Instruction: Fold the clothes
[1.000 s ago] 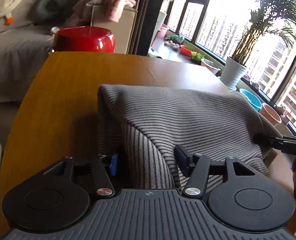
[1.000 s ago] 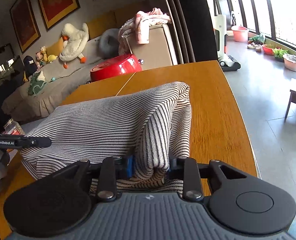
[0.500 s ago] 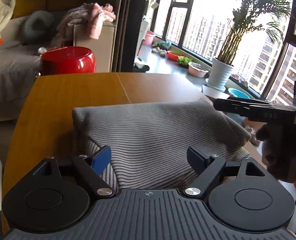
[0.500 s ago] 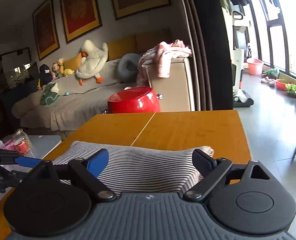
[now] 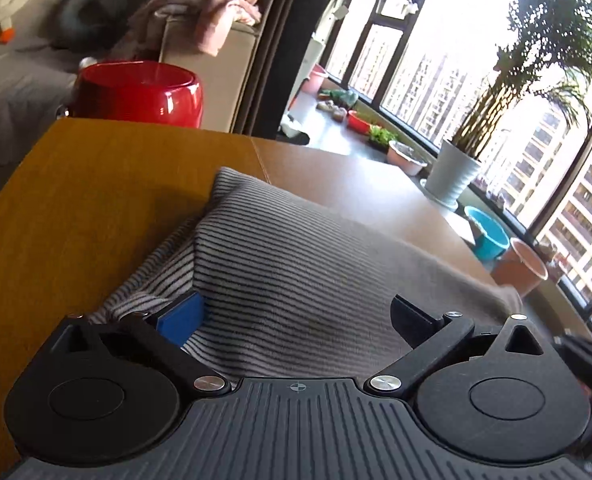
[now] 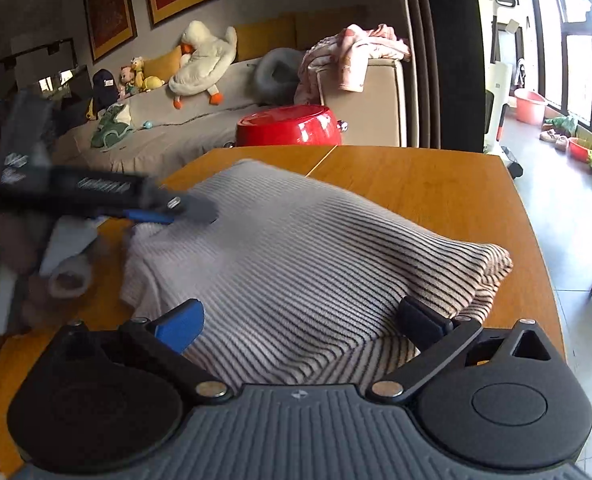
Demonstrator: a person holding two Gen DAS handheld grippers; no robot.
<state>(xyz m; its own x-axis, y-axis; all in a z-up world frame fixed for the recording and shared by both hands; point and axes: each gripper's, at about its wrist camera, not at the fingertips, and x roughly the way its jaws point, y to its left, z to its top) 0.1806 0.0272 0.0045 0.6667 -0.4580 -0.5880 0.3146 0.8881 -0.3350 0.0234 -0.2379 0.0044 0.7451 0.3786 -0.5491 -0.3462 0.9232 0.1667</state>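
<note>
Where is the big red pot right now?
The red pot sits just past the far edge of the wooden table, in front of the beige sofa arm; in the left wrist view it is at the upper left, beyond the striped garment.

Each gripper (image 5: 296, 316) is built of black ribbed housing, round discs, silver screws and one blue pad (image 6: 179, 326).

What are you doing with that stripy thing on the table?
A person is folding clothes with two hand-held tongs. The striped sweater lies bunched in a folded heap on the wooden table. The left tongs and the right tongs are both open, their fingers spread at the near edge of the sweater without pinching it. A red pot sits just past the table's far edge.
</note>
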